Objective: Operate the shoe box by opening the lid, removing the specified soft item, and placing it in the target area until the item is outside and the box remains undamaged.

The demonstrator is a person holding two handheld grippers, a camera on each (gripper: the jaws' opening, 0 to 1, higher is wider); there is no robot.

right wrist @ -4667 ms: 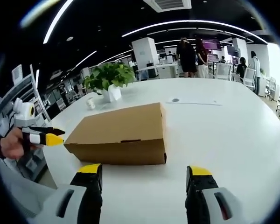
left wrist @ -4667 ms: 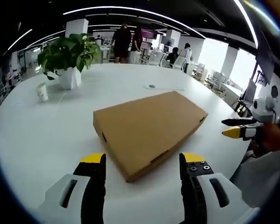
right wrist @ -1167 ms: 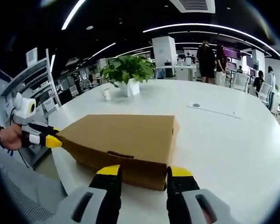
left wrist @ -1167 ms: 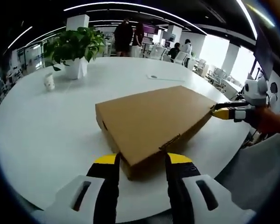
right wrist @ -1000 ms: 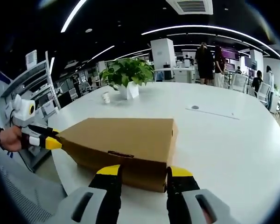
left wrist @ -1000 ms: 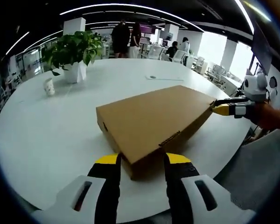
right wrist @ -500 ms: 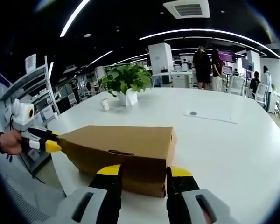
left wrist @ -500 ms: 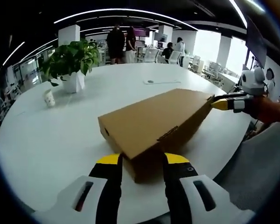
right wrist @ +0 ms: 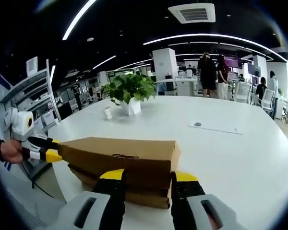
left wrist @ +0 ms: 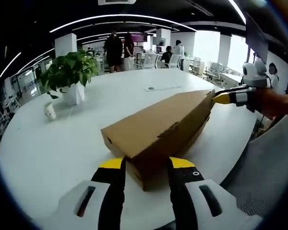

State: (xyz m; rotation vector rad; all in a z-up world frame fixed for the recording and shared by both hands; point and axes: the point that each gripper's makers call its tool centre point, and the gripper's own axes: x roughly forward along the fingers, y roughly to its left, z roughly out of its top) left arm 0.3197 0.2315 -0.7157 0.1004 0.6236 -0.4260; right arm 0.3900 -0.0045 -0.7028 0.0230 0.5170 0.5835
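Note:
A brown cardboard shoe box lies on the white table (left wrist: 48, 148). Its lid (left wrist: 158, 120) is tilted up off the base (right wrist: 127, 195), and a dark gap shows between them in the right gripper view. My left gripper (left wrist: 146, 165) is shut on the near end of the lid. At the opposite end, my right gripper (right wrist: 148, 176) is shut on the lid (right wrist: 120, 155) too. Each gripper's yellow tip shows at the far end in the other's view: the right gripper (left wrist: 228, 97) and the left gripper (right wrist: 45, 153). The inside of the box is hidden.
A potted plant (left wrist: 69, 72) and a small paper cup (left wrist: 49, 111) stand at the far left of the table. A sheet of paper (left wrist: 158, 88) lies behind the box. People stand at the back (left wrist: 117, 48). Shelves (right wrist: 33, 96) line the room beside the table edge.
Both grippers have narrowed their jaws onto the lid's ends since the earliest frames. Over the last second the lid has risen off the base at both ends.

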